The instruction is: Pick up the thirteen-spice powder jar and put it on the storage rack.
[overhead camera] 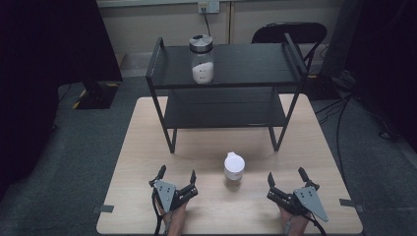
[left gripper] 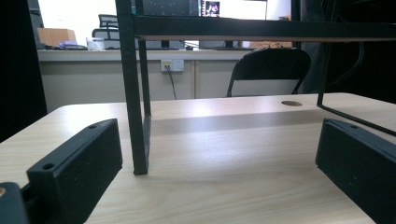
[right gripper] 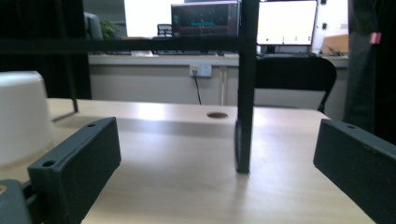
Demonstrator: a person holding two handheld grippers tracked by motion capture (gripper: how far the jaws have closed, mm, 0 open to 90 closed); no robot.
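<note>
Our right gripper (overhead camera: 286,182) rests on the near edge of the table (overhead camera: 137,147) with its jaws spread wide and nothing between them, and our left gripper (overhead camera: 176,178) sits the same way, wide and empty, toward the near left. The thing nearest both is the small white-lidded jar (overhead camera: 233,170), standing upright on the wood between the two grippers, a little closer to the right one; in the right gripper view it shows as a white shape (right gripper: 21,116) just beyond the left jaw.

We judge the step in hand to be reaching for that jar. To do it well, we should swing the right gripper left and forward until the jar stands centred between the jaws, keep them level with its body below the lid, and close gently so it does not tip or skid.

Farther off stands the black two-tier shelf (overhead camera: 226,69), its front legs (left gripper: 135,93) planted on the table ahead of us. On its top tier sits a taller clear jar of white powder (overhead camera: 202,59).

Both forearms come in low and roughly parallel, with the grippers pointing away from us toward the shelf.
</note>
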